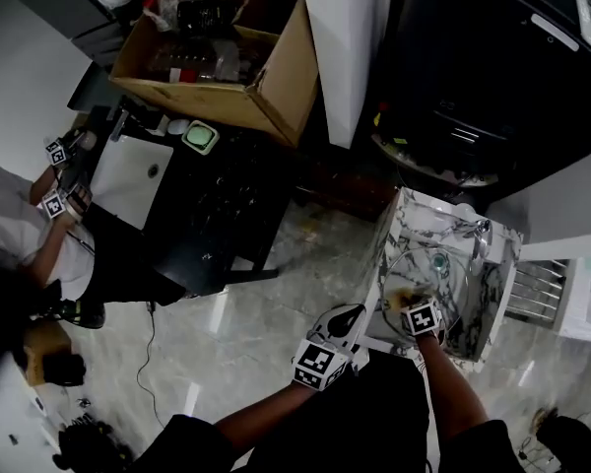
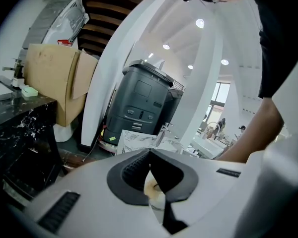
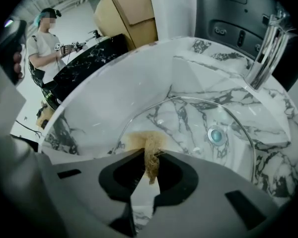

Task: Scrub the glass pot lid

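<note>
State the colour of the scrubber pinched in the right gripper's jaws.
Tan-brown scrubber; clearest in the right gripper view.

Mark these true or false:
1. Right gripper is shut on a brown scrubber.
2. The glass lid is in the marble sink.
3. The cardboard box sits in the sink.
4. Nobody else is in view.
1. True. The right gripper has its jaws closed on the brown scrubber, which touches the glass.
2. True. The glass lid lies inside the marble sink, with the drain showing through it.
3. False. The cardboard box stands across the floor from the sink, by the black counter.
4. False. Another person stands by the black counter.
</note>
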Available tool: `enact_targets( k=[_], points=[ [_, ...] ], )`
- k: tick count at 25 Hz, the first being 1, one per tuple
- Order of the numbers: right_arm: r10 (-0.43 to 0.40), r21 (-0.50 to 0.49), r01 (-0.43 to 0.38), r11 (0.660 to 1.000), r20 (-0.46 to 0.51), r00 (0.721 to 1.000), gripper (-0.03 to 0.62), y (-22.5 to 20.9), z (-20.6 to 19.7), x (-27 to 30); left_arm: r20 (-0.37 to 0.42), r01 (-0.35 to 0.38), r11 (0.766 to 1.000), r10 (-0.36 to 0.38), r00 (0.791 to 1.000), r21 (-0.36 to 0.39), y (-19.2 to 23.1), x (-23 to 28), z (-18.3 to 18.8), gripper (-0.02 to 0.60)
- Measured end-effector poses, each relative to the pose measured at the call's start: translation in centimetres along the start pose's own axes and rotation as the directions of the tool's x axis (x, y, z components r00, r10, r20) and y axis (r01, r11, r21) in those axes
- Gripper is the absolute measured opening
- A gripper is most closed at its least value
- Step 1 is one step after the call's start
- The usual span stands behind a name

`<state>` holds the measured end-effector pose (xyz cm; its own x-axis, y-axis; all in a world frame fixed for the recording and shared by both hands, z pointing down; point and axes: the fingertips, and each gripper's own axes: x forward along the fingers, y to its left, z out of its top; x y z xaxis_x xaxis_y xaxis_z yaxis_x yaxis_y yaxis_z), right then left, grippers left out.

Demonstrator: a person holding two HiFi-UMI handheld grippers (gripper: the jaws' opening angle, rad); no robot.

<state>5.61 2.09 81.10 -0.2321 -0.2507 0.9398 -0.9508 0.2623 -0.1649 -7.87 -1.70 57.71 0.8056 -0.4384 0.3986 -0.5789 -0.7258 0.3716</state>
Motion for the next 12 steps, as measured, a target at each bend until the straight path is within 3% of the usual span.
enact_targets(
  k=[3, 5, 8, 12],
  points=[
    [-0.031, -0.014, 0.033, 0.999, 0.107, 0.994, 0.061, -0.2, 0.8, -2.9, 0.026, 0.026, 1.0, -0.026, 0.999, -0.008, -0.5, 0.6, 1.2, 0.015],
    [-0.055, 0.024, 0.051, 0.998, 0.225, 0.973, 0.061, -0.2, 1.7, -6.1, 0.051, 0.047, 0.999, -0.046, 0.998, -0.019, -1.1, 1.0, 2.3, 0.015],
    [-0.101, 0.116, 0.057, 0.992, 0.414, 0.905, 0.061, -0.5, 3.0, -12.6, 0.082, 0.065, 0.998, -0.065, 0.995, 0.003, -2.4, 2.1, 4.5, 0.015],
    [-0.179, 0.253, 0.033, 0.967, 0.578, 0.796, 0.061, -1.3, 2.8, -21.6, 0.123, 0.085, 0.996, -0.089, 0.988, 0.041, -5.9, 3.8, 7.6, 0.015]
  ],
)
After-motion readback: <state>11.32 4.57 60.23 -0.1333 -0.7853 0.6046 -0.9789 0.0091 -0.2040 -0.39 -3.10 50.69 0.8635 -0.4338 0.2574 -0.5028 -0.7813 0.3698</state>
